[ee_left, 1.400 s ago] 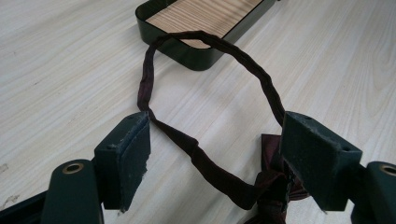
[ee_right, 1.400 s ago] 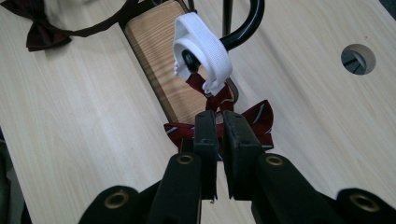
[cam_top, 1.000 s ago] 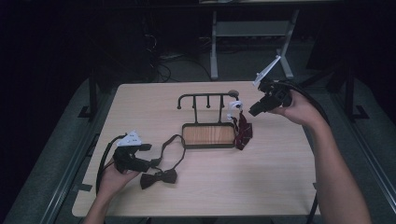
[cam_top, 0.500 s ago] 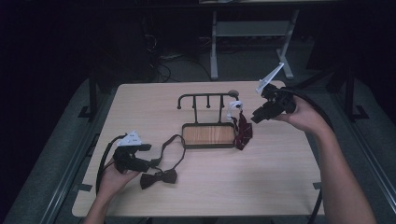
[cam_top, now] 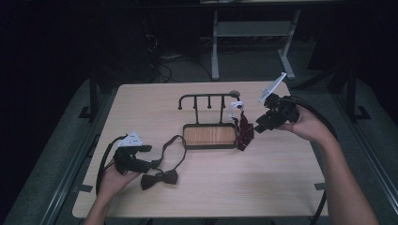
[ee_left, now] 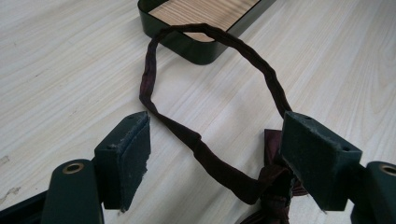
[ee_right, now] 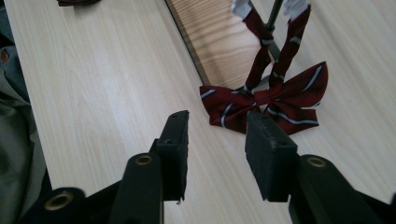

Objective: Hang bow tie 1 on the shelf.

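Pale wood-grain covers the surface [cam_top: 281, 187], and at its left the left gripper [cam_top: 152, 163] lies low in the person's left hand [cam_top: 112, 176], its jaws released and spread wide. From the left gripper view the dark bow tie [ee_left: 275, 186] sits on the surface against the inner face of one jaw, its knot just under that pad, while its thin strap [ee_left: 210, 158] runs across the gap between the jaws and loops away as far as the corner of the dark-rimmed tray [ee_left: 187, 44], the loop's far end lying over that corner. In the high view this bow tie [cam_top: 159, 178] lies just ahead of the left gripper, near the front edge. At the middle stands the rack [cam_top: 209, 98], a dark rail with pegs rising behind its wooden-floored tray [cam_top: 209, 136]. From the rack's right end hangs a red striped bow tie [cam_top: 244, 133], its white-tipped straps up on the rail and its wings resting beside the tray's right edge. Farther right, the right gripper [cam_top: 257, 126] is held above the surface in the right hand [cam_top: 305, 126], jaws released with nothing between them; in the right gripper view the striped bow tie [ee_right: 266, 105] lies just beyond the jaw tips, apart from them.
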